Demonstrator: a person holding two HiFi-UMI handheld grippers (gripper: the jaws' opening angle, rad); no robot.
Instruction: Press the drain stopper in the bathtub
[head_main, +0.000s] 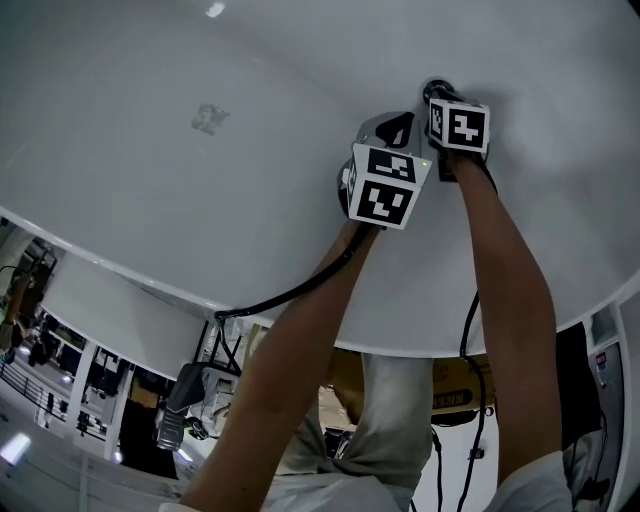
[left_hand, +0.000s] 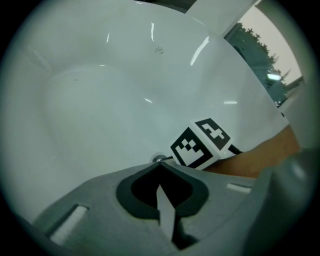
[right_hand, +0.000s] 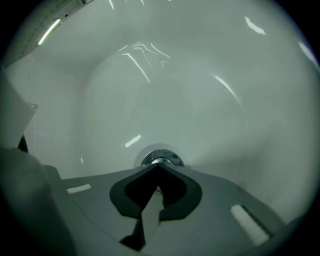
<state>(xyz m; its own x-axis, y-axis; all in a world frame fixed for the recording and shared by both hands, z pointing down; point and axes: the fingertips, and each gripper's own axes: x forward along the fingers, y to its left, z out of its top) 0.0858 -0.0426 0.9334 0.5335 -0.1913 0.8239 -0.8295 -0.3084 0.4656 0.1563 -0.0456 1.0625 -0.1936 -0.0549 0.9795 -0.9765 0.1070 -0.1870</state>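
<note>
The chrome drain stopper sits in the floor of the white bathtub. In the right gripper view, my right gripper is shut, its joined tips right at the stopper's near edge. My left gripper is also shut with nothing in it, and a sliver of chrome stopper shows just past its tips. In the head view both grippers are side by side deep in the tub, the left gripper beside the right gripper; the stopper is hidden under them.
The tub's curved walls rise all round the drain. The right gripper's marker cube and a forearm lie close to the left gripper's right. Black cables hang over the tub rim; a cardboard box stands outside.
</note>
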